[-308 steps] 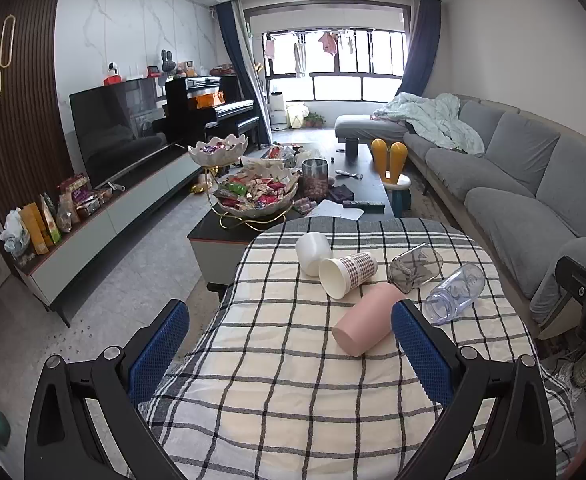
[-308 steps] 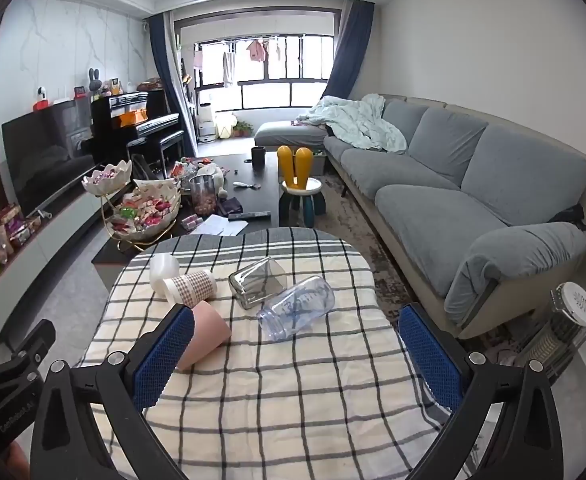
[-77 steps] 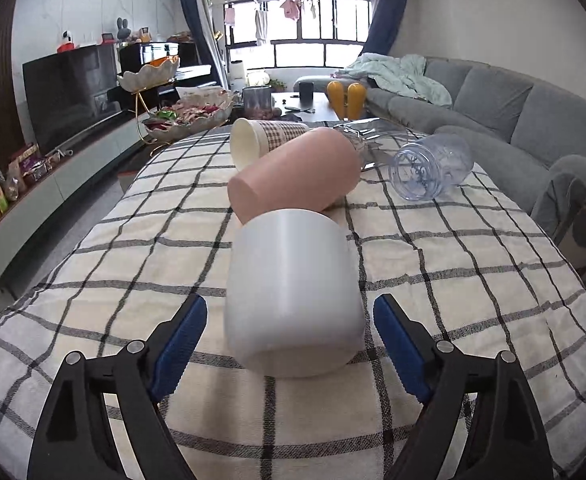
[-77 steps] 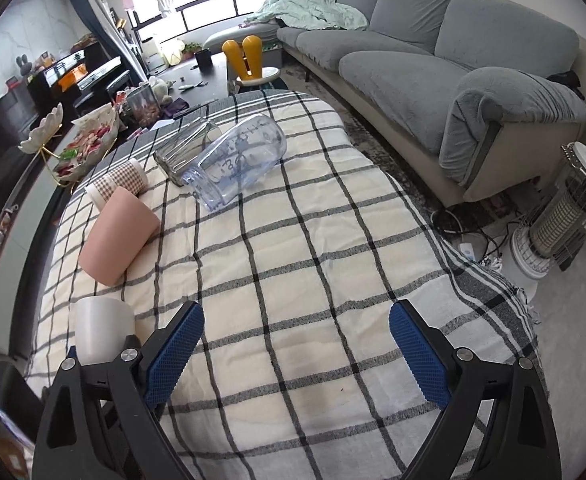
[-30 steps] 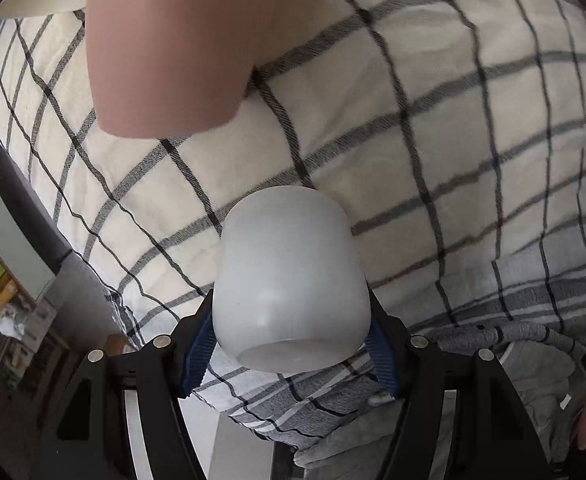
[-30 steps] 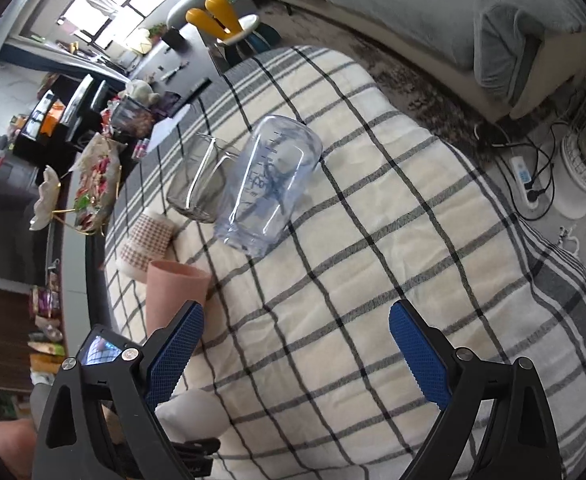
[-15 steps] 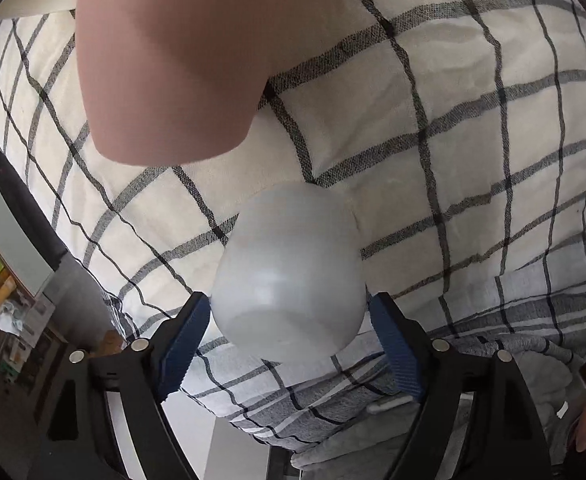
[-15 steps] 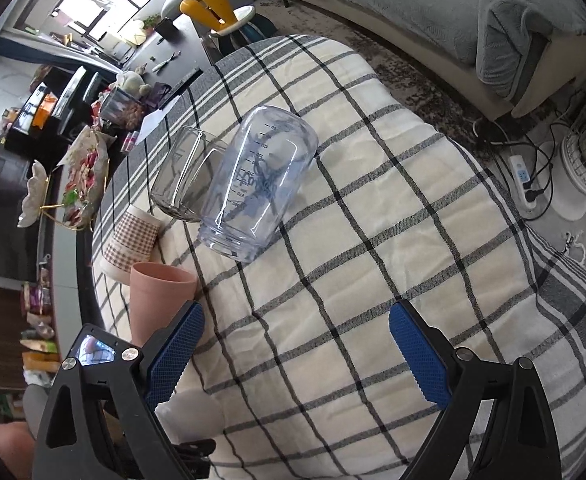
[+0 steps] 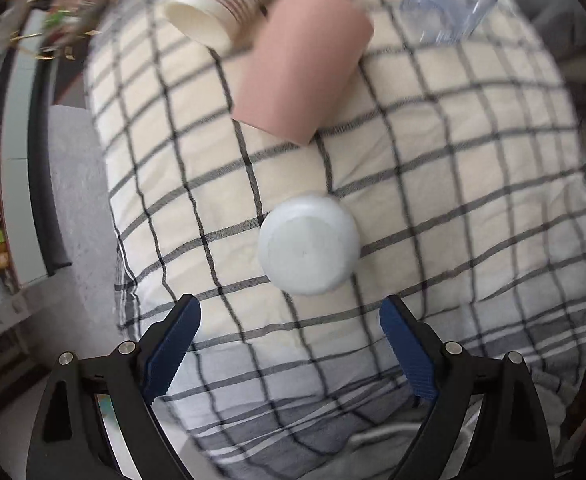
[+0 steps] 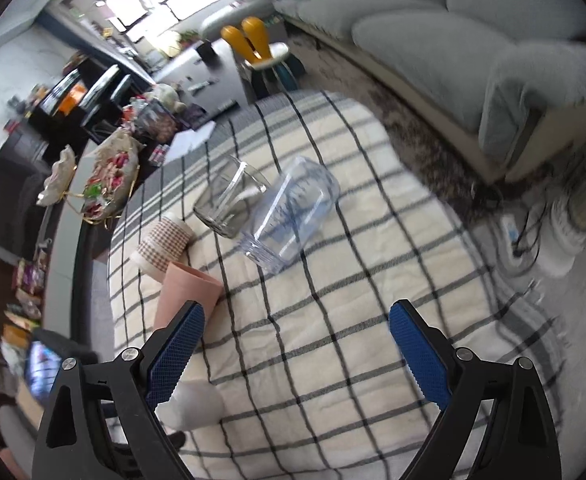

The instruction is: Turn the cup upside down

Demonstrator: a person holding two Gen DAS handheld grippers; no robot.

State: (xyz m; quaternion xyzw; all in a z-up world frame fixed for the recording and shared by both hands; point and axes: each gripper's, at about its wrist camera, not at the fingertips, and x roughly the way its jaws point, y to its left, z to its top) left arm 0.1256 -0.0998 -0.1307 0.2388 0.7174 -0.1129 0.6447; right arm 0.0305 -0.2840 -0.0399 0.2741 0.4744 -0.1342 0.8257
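Note:
A white cup (image 9: 309, 243) stands upside down on the checked tablecloth (image 9: 453, 160), its flat base facing my left camera. My left gripper (image 9: 289, 344) is open and empty, raised above the cup and apart from it. The white cup also shows in the right wrist view (image 10: 197, 404), partly behind my left finger pad. My right gripper (image 10: 295, 348) is open and empty above the near part of the table. A pink cup (image 9: 301, 64) lies on its side beyond the white cup, also in the right wrist view (image 10: 185, 292).
A checked paper cup (image 10: 165, 240), a clear glass (image 10: 229, 200) and a clear plastic bottle (image 10: 293, 212) lie on their sides at the far part of the table. A grey sofa (image 10: 473, 40) is to the right. A coffee table with sweets (image 10: 109, 176) stands beyond.
My left gripper has let go of the white cup and pulled up and away; the cup now stands upside down on the cloth. My right gripper stays open.

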